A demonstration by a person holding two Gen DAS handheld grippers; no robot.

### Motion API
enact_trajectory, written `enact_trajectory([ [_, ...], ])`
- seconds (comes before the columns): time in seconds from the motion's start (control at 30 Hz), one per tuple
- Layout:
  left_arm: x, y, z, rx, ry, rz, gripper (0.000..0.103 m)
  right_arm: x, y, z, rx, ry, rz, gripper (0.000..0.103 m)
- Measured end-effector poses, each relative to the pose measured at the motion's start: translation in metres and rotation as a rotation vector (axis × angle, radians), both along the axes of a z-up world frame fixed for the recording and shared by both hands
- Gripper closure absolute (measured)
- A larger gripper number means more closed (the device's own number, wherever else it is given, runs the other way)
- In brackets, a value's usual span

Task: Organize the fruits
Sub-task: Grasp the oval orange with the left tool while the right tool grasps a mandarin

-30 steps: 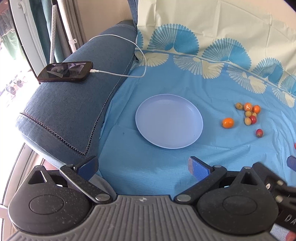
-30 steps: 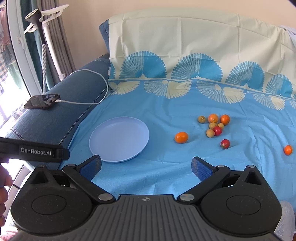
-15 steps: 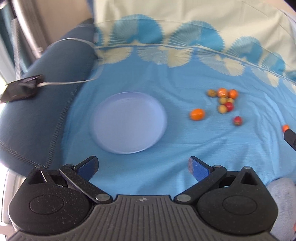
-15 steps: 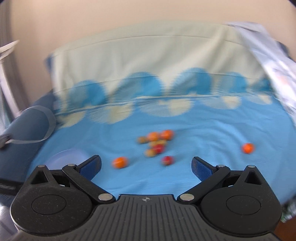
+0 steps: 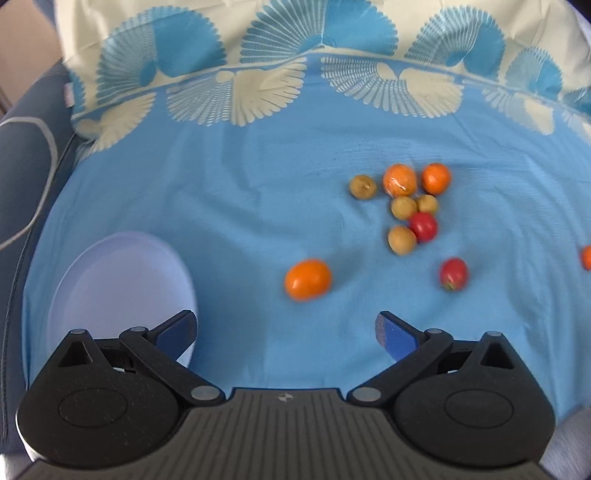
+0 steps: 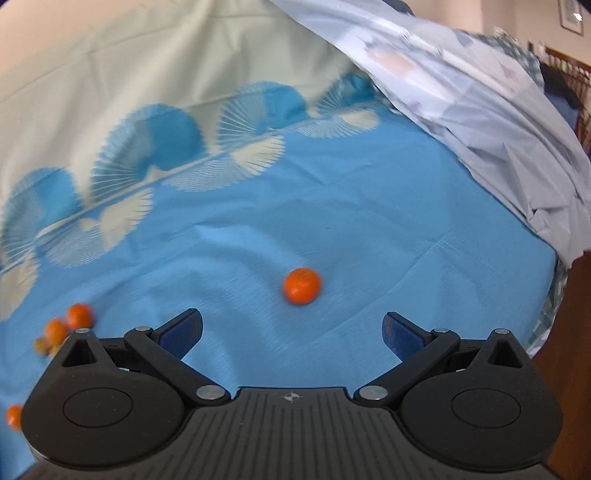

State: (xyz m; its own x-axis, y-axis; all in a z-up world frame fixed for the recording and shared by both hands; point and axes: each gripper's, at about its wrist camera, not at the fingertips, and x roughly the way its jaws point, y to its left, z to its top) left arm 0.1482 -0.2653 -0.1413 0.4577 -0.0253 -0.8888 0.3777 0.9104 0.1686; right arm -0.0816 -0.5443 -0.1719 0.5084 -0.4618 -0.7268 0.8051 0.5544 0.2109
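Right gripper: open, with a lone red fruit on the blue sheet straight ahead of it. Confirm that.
Not quite. The right wrist view shows the right gripper open, but the lone fruit ahead of it on the blue sheet is orange, not red.

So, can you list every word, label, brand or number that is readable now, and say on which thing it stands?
No readable text in either view.
Left gripper: only a small round emblem on its body, no letters.
Right gripper: the same emblem, no letters.
Framed picture on the wall: too small and blurred.
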Motion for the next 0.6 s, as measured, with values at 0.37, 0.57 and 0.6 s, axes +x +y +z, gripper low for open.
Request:
enact_trajectory([
  [0.37, 0.058, -0.034, -0.071, 0.106, 0.088, -0.07, 0.0, 0.073, -0.07, -0.099, 0.05, 0.166, -0.022, 0.0],
  [0.57, 0.066, -0.02, -0.069, 0.027, 0.113, -0.021, 0.006, 0.072, -0.061, -0.103, -0.032, 0.151, -0.013, 0.001],
  [0.6, 0.066, -0.019, -0.067, 0.033, 0.094, -0.025, 0.022, 0.072, -0.061, -0.101, -0.029, 0.156, -0.009, 0.001],
])
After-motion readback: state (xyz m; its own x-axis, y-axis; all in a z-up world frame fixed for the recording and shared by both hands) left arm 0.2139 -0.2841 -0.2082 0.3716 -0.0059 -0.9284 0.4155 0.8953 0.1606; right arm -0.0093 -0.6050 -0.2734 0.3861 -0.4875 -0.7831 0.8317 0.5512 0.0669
